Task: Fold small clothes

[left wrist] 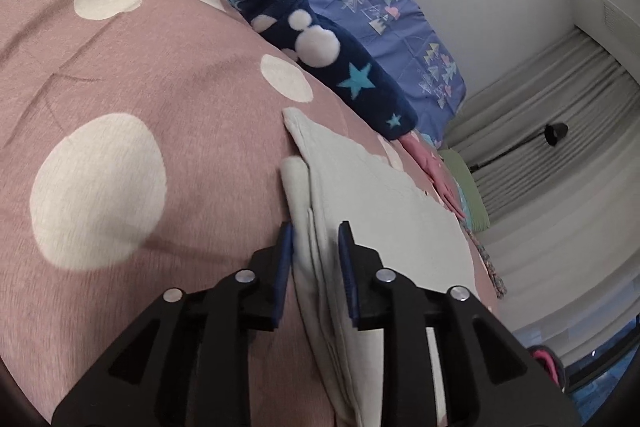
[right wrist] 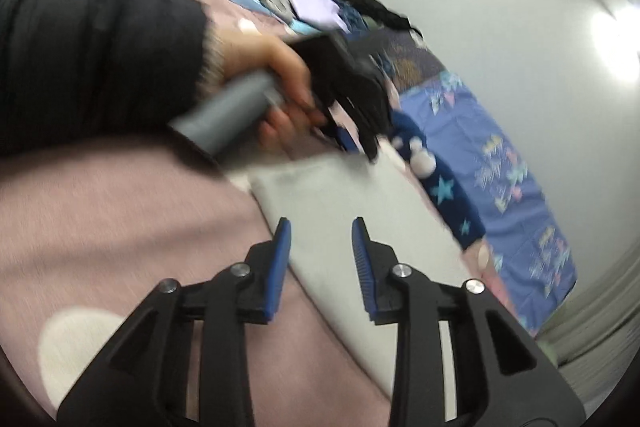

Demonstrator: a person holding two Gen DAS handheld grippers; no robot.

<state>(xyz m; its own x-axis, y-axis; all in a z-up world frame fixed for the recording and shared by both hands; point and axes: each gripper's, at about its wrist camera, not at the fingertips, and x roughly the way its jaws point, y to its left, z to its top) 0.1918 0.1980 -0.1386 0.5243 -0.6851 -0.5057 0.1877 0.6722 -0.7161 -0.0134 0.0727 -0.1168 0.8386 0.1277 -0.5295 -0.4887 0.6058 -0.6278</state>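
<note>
Folded pale grey-white cloth point(left wrist: 372, 187) lies flat on the dusty-pink bedspread with cream blobs point(left wrist: 140, 75), just beside the navy fleece sock with stars point(left wrist: 340, 67). Left gripper point(left wrist: 316, 239): jaws apart, straddling the cloth's folded edge, pads not pressing. Right gripper point(right wrist: 320, 239): jaws apart over the cloth's near edge, gripping nothing.
</note>
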